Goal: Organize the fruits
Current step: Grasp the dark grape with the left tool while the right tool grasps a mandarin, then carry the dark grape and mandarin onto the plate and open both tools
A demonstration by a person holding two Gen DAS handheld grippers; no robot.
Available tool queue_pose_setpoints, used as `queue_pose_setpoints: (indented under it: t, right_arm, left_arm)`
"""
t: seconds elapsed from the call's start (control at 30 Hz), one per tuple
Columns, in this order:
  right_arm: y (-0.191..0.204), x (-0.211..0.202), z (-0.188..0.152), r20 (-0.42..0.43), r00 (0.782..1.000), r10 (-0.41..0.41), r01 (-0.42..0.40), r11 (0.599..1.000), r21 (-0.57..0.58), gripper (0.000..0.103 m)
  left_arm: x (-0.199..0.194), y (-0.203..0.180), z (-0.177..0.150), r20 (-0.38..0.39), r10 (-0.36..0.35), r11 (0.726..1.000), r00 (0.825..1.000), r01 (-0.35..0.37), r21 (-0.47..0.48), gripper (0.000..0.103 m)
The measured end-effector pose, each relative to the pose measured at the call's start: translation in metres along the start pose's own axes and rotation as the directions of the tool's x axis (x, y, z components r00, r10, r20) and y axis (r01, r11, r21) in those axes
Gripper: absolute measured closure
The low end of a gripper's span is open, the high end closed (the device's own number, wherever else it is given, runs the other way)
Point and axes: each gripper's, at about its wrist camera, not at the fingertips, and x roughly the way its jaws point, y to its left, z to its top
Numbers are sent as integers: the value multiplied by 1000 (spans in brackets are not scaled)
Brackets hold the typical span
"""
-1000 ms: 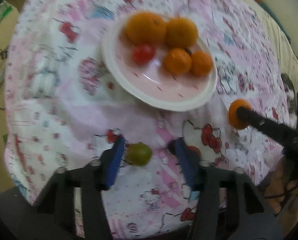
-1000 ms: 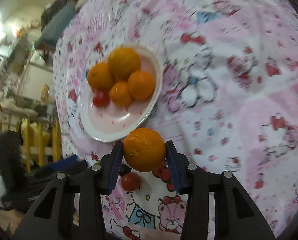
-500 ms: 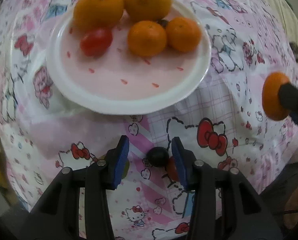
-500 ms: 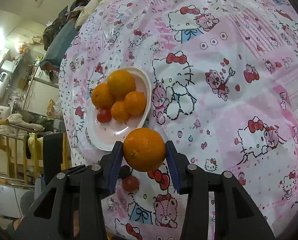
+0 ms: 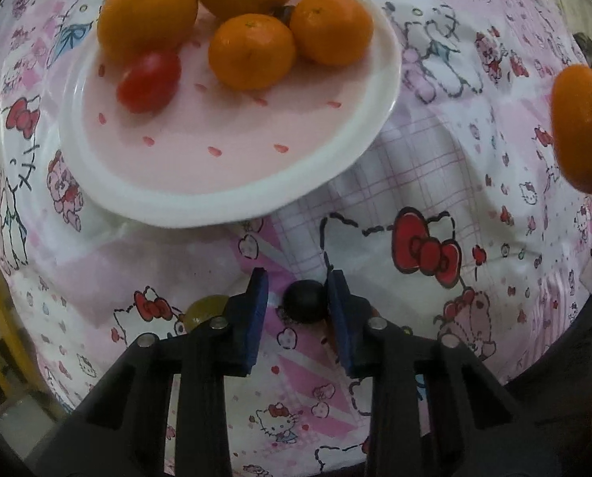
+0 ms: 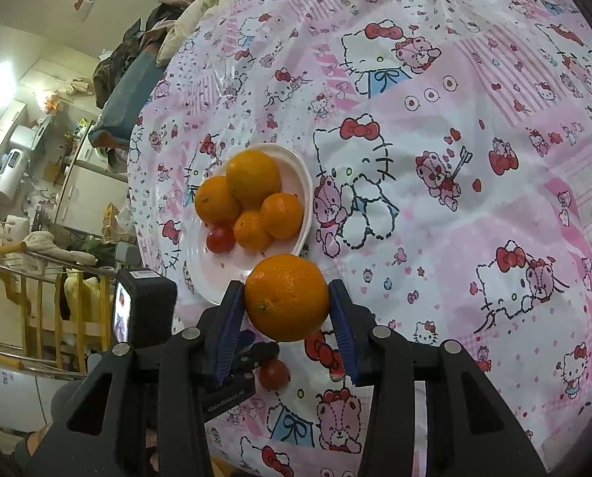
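Left gripper (image 5: 298,298): jaws set either side of a small dark round fruit (image 5: 304,301). The right pad touches it; a gap shows at the left pad, so the fruit is bracketed, not yet clamped. It sits on the tablecloth (image 5: 435,167) between the fingertips. A yellow-green fruit (image 5: 204,310) lies just outside the left finger, partly hidden. Something reddish shows behind the right finger; identity unclear.

Right gripper (image 6: 287,302): clenched on a large orange (image 6: 287,298), held up off the cloth, plate ahead and to its left. A red tomato (image 6: 273,373) lies on the cloth below the jaws.

Ahead of the left gripper: white plate (image 5: 232,194) carrying four oranges and one red tomato.

Judgement: close slowly and centre the fruit, since a small round one may squirt sideways. Lift clear of the rim, then set down in the plate's bare near half.
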Motion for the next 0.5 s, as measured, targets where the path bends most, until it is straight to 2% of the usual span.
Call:
queue_pose_setpoints:
  t: [0.07, 0.23, 0.33, 0.43, 0.5]
  right_arm:
    - [1, 0, 0, 2, 1000, 3, -3, 1000, 0, 58]
    - [2, 0, 0, 1, 1000, 7, -7, 1000, 0, 58]
    - [1, -2, 1, 7, 1000, 8, -8, 1000, 3, 58]
    - [0, -4, 2, 13, 1000, 10, -10, 1000, 7, 58]
    - [-1, -5, 3, 20, 1000, 17, -17, 1000, 12, 58]
  left_arm:
    - [1, -2, 0, -4, -4, 1000, 1000, 4, 7, 84]
    - [1, -8, -5, 29, 5, 1000, 1000, -5, -4, 85]
    - [-19, -8, -10, 74, -32, 999, 997, 34, -19, 85]
    - [-48, -8, -18, 136, -74, 997, 988, 77, -13, 85]
    - [-71, -2, -24, 193, -78, 996, 978, 83, -19, 85]
